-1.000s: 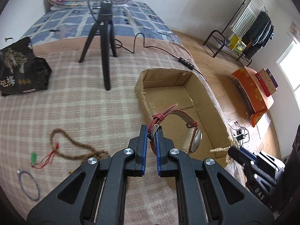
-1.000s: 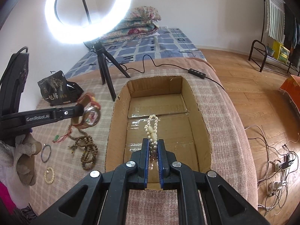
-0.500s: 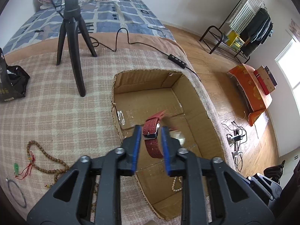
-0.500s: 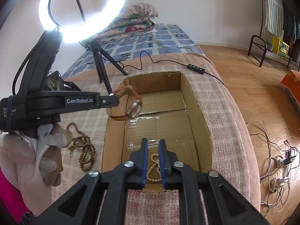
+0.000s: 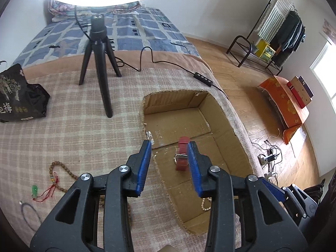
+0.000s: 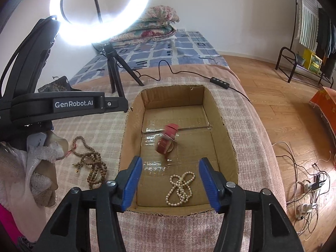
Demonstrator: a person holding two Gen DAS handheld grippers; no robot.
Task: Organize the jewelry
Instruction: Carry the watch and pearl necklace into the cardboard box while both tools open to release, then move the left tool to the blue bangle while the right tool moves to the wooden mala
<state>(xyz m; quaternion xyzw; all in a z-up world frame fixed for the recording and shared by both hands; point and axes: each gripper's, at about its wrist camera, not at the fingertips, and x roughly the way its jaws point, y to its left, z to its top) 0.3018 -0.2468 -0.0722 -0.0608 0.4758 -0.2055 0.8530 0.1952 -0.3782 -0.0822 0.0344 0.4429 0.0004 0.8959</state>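
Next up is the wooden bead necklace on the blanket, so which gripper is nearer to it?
Left. The left gripper hangs over the box's near-side wall, right beside the beads. The right gripper is over the box's end, farther off.

A bright white ring light (image 6: 100,10) stands on a black tripod (image 5: 98,63) upon the checked pink blanket (image 5: 73,136). A black printed bag (image 5: 19,96) lies near. A black metal clothes rack (image 5: 271,42) stands on the wooden floor (image 6: 283,109).
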